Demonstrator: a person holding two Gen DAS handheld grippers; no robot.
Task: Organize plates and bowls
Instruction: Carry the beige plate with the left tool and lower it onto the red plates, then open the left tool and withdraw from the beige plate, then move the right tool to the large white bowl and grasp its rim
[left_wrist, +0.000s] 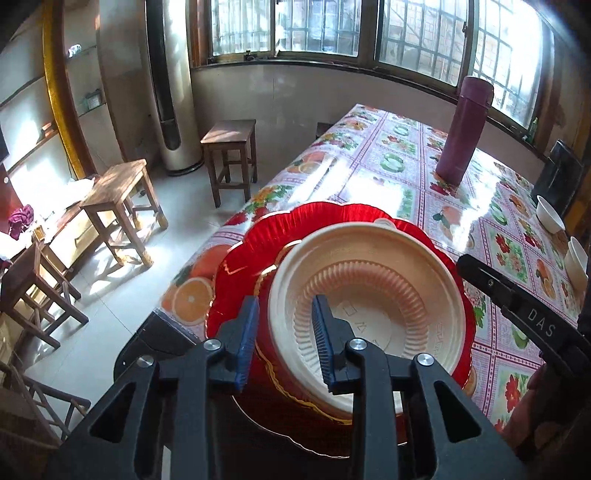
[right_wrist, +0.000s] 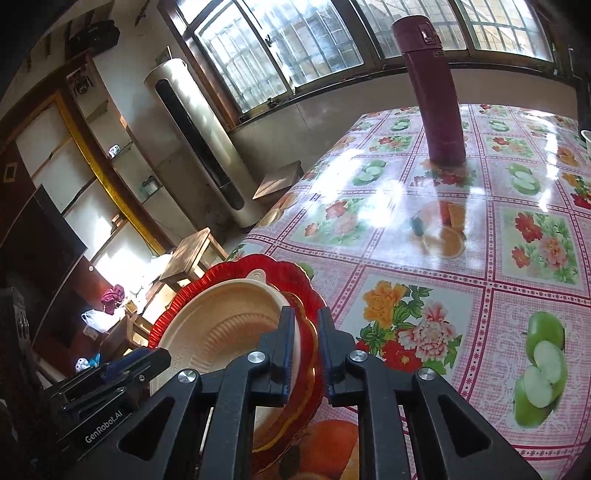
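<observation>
A cream plastic bowl (left_wrist: 369, 295) sits in a stack of red scalloped plates (left_wrist: 332, 218) with gold trim, at the near left corner of the table. My left gripper (left_wrist: 284, 301) straddles the stack's near rim, one blue pad outside and one inside the bowl, with a small gap showing; it is open. My right gripper (right_wrist: 306, 314) is shut on the opposite rim, one pad inside the bowl (right_wrist: 221, 317) and one outside the red plates (right_wrist: 269, 269). Its black finger (left_wrist: 517, 302) shows at the right of the left wrist view.
The table (right_wrist: 461, 240) wears a glossy floral cloth. A tall maroon flask (left_wrist: 463, 129) stands mid-table. Two white bowls (left_wrist: 550, 214) sit at the far right edge. Wooden stools (left_wrist: 118, 206) and a standing air conditioner (left_wrist: 173, 110) are on the floor to the left.
</observation>
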